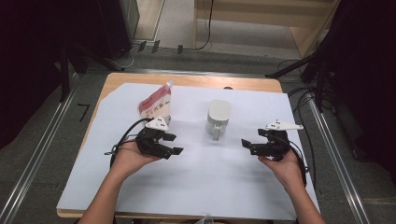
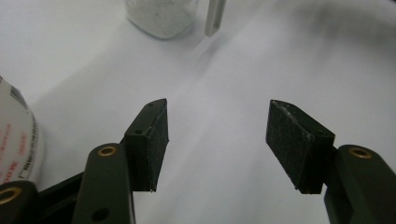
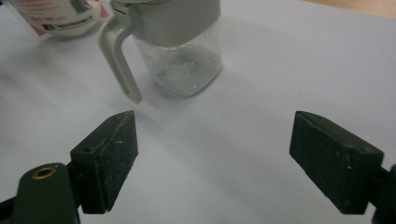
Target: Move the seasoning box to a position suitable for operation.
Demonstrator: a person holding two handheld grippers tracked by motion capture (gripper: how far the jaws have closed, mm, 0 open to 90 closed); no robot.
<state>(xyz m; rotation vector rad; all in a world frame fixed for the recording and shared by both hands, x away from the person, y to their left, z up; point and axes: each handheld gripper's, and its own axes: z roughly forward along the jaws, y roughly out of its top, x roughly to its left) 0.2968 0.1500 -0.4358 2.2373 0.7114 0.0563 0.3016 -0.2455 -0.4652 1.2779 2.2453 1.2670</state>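
From the high view we see the jar (image 1: 218, 119) with its grey lid standing upright on the white sheet (image 1: 205, 177), between our left gripper (image 1: 171, 144) and right gripper (image 1: 248, 144), a refill pouch (image 1: 156, 103) standing behind the left one. In the left gripper view our jaws stand apart with nothing between them, the jar's base (image 2: 161, 17) well ahead and the pouch (image 2: 16, 135) close at the left edge. In the right gripper view the jaws gape wide and empty; the jar (image 3: 180, 53) is near, its handle (image 3: 120, 65) hanging toward us. We judge it glass or clear plastic: stiff, smooth, likely slippery, lightly filled with white grains. The handle or the lid's flat sides look the surest hold.
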